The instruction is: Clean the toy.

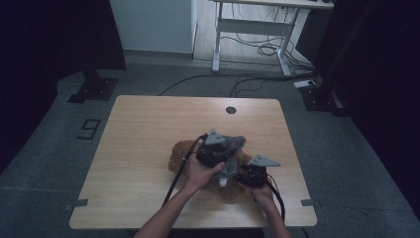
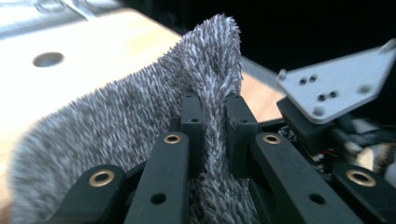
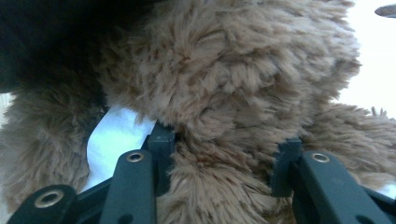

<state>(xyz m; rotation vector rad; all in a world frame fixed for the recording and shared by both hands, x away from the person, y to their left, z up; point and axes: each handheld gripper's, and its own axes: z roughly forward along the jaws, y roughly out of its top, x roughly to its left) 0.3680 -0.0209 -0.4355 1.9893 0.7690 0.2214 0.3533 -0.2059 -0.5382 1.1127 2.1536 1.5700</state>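
Note:
A brown plush toy (image 1: pixel 182 151) lies on the wooden table (image 1: pixel 143 134), near its front middle. A grey fuzzy cloth (image 1: pixel 234 145) hangs over the toy, lifted at one end. My left gripper (image 1: pixel 218 148) is shut on a fold of this grey cloth (image 2: pixel 212 112), which stands up between the pads. My right gripper (image 1: pixel 247 174) sits at the toy's right side, and in the right gripper view its jaws squeeze the brown plush toy (image 3: pixel 224 93). A white label (image 3: pixel 114 140) shows beside the left jaw.
A round cable hole (image 1: pixel 231 110) sits near the table's far edge. The other gripper's grey plate (image 2: pixel 336 84) shows close by in the left gripper view. Beyond the table stand a white desk frame (image 1: pixel 257 29) and floor cables (image 1: pixel 247 82).

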